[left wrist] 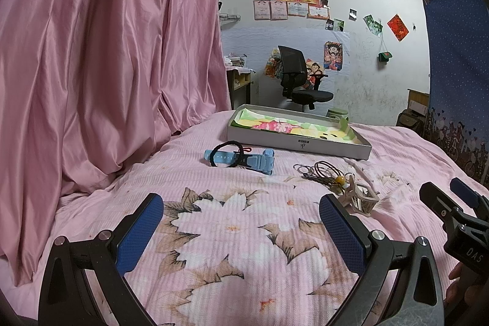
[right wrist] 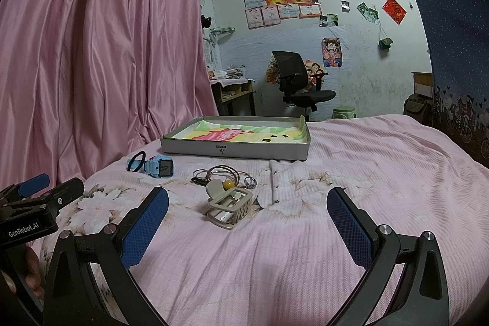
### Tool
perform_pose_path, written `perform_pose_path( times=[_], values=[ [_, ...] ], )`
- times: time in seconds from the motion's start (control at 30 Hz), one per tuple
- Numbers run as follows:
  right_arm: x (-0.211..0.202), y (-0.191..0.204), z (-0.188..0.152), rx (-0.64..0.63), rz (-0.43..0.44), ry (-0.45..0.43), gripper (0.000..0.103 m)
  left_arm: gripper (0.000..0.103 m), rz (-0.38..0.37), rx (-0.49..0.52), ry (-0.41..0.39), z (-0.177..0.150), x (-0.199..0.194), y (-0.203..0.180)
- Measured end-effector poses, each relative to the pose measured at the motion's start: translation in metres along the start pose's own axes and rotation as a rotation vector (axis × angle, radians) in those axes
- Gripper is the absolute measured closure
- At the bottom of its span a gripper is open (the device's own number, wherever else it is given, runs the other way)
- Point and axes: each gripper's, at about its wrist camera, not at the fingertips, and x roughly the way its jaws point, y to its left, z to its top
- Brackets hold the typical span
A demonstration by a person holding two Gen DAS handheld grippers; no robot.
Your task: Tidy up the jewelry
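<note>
Nearest the right wrist lens, low in the frame: right gripper (right wrist: 247, 222) spread wide, blue pads (right wrist: 146, 226) apart, nothing between them, aimed squarely at beige claw hair clip (right wrist: 228, 208) lying just ahead at frame centre. Likely lined up so for a first pick, since clip sits closest and stands tall enough off the cloth to pinch. Just beyond clip, touching it: tangle of thin hair ties and rings (right wrist: 224, 174) with an amber bead (right wrist: 228, 184), flat on the bedding and probably fiddly to lift. Left of that, well apart: light blue watch (right wrist: 159, 167) with a black cord bracelet (right wrist: 136, 161) against its strap. Farther back, centre frame: shallow grey box (right wrist: 235, 149) lined with a bright patterned sheet, seemingly holding no jewelry and presumably the destination, open side up for easy dropping. All resting on pink floral bedspread (right wrist: 305, 234). Left gripper (left wrist: 241, 229) likewise released, hovering over bare bedspread in the lower half of its own view, nothing held, watch nearest ahead of it; perhaps waiting its turn. Pink curtain (right wrist: 101, 51) filling the upper left; black office chair (right wrist: 299, 84) behind the box.
</note>
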Motion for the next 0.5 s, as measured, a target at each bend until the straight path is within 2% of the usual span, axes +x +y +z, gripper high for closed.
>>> perform_pose_path(
  times=[0.5],
  values=[
    [-0.0005,-0.0033,0.0007,0.027,0.020,0.007,0.001,0.000,-0.006,-0.006,0.005,0.0002,0.0004,0.0005]
  ],
)
